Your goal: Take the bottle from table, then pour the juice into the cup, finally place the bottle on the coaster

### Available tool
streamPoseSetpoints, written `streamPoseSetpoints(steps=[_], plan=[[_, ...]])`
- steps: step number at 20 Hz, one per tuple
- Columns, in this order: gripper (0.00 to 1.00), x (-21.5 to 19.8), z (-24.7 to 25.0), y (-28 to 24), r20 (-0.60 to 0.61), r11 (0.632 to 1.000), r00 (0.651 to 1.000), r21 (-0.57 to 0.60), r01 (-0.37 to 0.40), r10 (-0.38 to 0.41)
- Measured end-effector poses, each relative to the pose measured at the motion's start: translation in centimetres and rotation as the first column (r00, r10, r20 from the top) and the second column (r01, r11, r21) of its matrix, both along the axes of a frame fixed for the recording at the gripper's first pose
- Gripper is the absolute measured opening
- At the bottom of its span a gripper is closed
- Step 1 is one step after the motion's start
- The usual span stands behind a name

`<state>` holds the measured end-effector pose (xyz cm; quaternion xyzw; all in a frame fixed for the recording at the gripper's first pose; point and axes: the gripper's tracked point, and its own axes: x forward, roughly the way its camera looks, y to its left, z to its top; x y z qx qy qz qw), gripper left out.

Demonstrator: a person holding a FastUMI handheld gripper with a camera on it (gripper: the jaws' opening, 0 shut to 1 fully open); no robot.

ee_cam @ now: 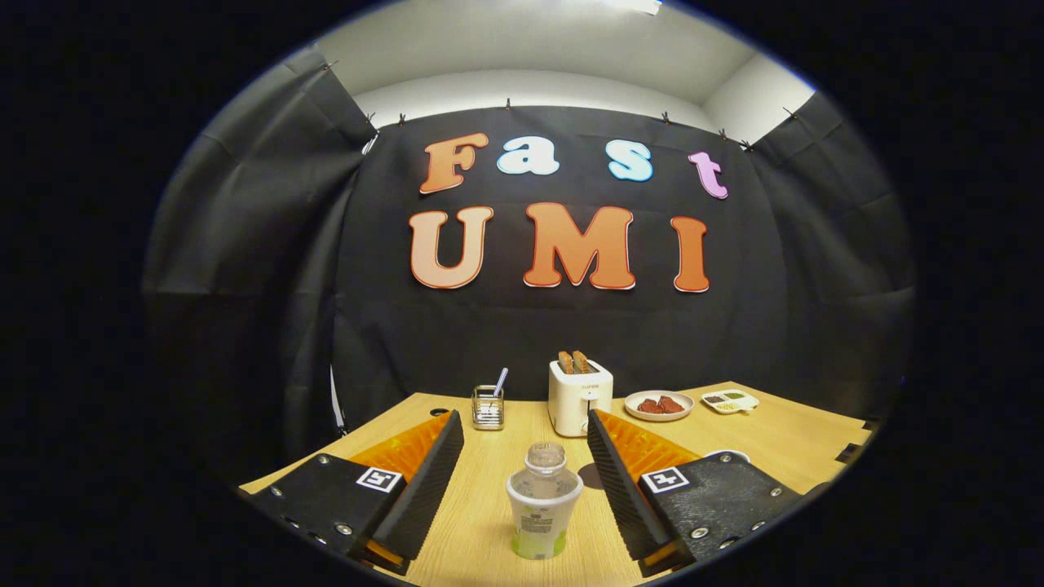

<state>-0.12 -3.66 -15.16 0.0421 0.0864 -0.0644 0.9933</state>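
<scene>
Clear plastic up front: the bottle (544,505) stands upright on the wooden table (481,522), squarely between the two fingers of the gripper (525,456), which are spread wide with daylight on both sides of it. Nothing is touching yet, so this looks like the very first step, the take from the table. The tongs are level and pointing straight ahead, low over the tabletop, nicely centred on the target. Next move, as I read it: ease in a touch further, then close evenly on the body so it doesn't tip or skid. Just past the right finger a dark round patch lies on the wood, likely the coaster (590,475), and a pale rim peeks out beside it, too hidden to call. Further back, a small glass cup (488,408) with a straw, a white toaster (580,396) with two slices up, a plate (659,405) of something reddish and a little divided dish (730,400).
</scene>
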Motion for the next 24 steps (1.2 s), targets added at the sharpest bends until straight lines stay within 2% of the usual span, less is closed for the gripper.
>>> streamPoseSetpoints(steps=[5, 13, 17, 19, 22, 24], plan=[[0.91, -0.4, -3.5, -0.7, -0.014, 0.998, 0.998, 0.011, 0.062, -0.062], [0.91, -0.1, -11.8, -0.6, -0.168, 0.999, 0.984, -0.001, 0.054, -0.053], [0.90, 0.2, -14.1, -0.1, -0.204, 0.999, 0.979, 0.027, 0.037, -0.030], [0.86, 0.5, -14.5, 0.1, -0.203, 0.999, 0.979, 0.029, 0.031, -0.025], [0.65, 0.8, -14.6, 0.1, -0.206, 0.999, 0.979, 0.041, 0.017, -0.009], [0.62, 0.8, -14.6, 0.3, -0.214, 0.998, 0.977, 0.059, -0.009, 0.022]])
